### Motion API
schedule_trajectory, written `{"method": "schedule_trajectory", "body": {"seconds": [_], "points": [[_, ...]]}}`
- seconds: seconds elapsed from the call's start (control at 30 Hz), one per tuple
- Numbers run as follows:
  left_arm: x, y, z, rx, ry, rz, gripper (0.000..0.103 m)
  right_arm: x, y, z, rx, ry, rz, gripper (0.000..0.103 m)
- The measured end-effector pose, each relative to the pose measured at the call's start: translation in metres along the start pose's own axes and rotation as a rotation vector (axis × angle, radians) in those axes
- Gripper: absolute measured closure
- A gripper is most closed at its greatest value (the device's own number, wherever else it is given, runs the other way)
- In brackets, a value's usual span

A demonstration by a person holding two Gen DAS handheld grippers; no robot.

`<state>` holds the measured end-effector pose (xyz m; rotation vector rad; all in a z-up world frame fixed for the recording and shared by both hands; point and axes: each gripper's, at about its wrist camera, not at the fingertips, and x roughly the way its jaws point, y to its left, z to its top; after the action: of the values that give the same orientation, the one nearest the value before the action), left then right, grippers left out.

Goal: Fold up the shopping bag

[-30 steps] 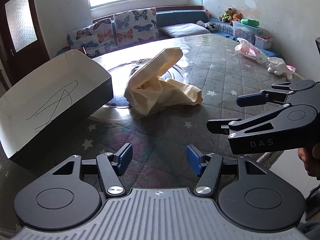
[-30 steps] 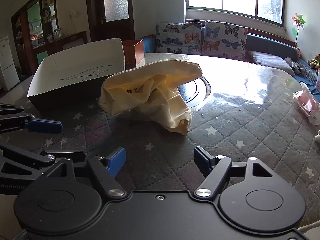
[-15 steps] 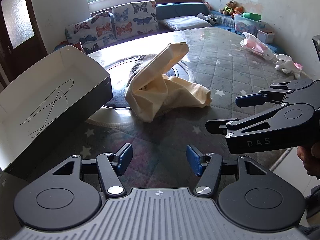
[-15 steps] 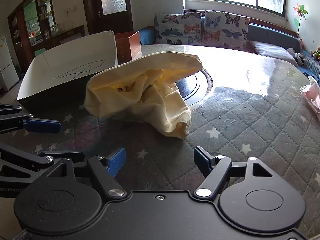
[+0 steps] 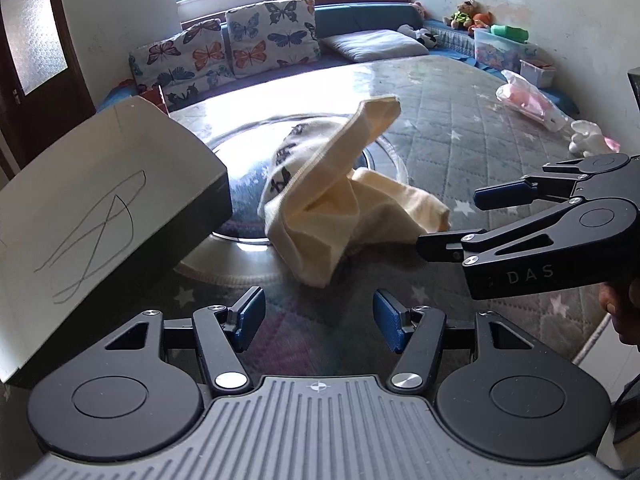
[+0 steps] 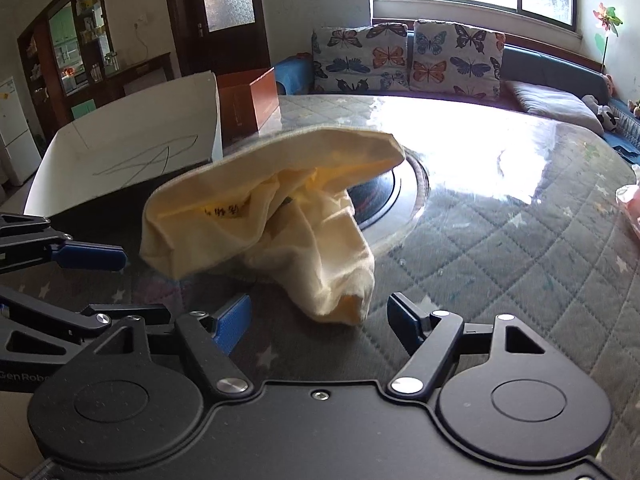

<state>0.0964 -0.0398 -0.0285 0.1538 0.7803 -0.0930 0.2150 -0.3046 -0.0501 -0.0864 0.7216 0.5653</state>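
Observation:
A cream cloth shopping bag (image 5: 320, 208) with black print lies crumpled on the quilted table, one flap standing up. In the right wrist view the same bag (image 6: 276, 228) sits just ahead of the fingers. My left gripper (image 5: 318, 320) is open, a short way in front of the bag's near corner, holding nothing. My right gripper (image 6: 318, 318) is open too, its fingers either side of the bag's lowest corner without touching it. The right gripper (image 5: 472, 220) also shows at the right of the left wrist view, beside the bag's right edge.
A large open box (image 5: 100, 216) with a white scribbled inside stands at the left, close to the bag. A round glass turntable (image 5: 248, 160) lies under and behind the bag. A pink plastic packet (image 5: 528, 100) and a small white toy (image 5: 588, 140) sit far right.
Both grippers have moved forward toward the bag, which now looks larger and closer in both views. Both stay open. The bag has not moved.

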Motion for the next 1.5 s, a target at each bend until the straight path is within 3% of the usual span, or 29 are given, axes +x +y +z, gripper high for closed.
{"method": "schedule_trajectory", "body": {"seconds": [0.37, 0.73, 0.9, 1.03, 1.13, 1.27, 1.37, 1.5], "points": [[-0.007, 0.009, 0.017, -0.015, -0.048, 0.020, 0.042, 0.006, -0.023, 0.018, 0.036, -0.019, -0.011, 0.026], [0.005, 0.003, 0.047, 0.057, -0.077, 0.036, 0.042, 0.041, -0.046, 0.034, 0.093, 0.008, -0.024, 0.035], [0.017, -0.001, 0.059, 0.098, -0.074, 0.031, 0.042, 0.059, -0.048, 0.038, 0.102, 0.038, 0.022, 0.046], [0.033, 0.000, 0.060, 0.098, -0.041, 0.002, 0.056, 0.073, -0.047, 0.041, 0.113, 0.051, 0.049, 0.051], [0.041, 0.003, 0.058, 0.086, -0.025, -0.022, 0.071, 0.083, -0.047, 0.044, 0.121, 0.061, 0.070, 0.056], [0.045, 0.006, 0.054, 0.076, -0.027, -0.040, 0.075, 0.084, -0.040, 0.043, 0.101, 0.064, 0.074, 0.061], [0.043, 0.011, 0.052, 0.054, -0.036, -0.057, 0.081, 0.086, -0.035, 0.042, 0.086, 0.067, 0.078, 0.076], [0.038, 0.017, 0.046, 0.023, -0.042, -0.077, 0.083, 0.087, -0.028, 0.042, 0.067, 0.070, 0.082, 0.088]]}}
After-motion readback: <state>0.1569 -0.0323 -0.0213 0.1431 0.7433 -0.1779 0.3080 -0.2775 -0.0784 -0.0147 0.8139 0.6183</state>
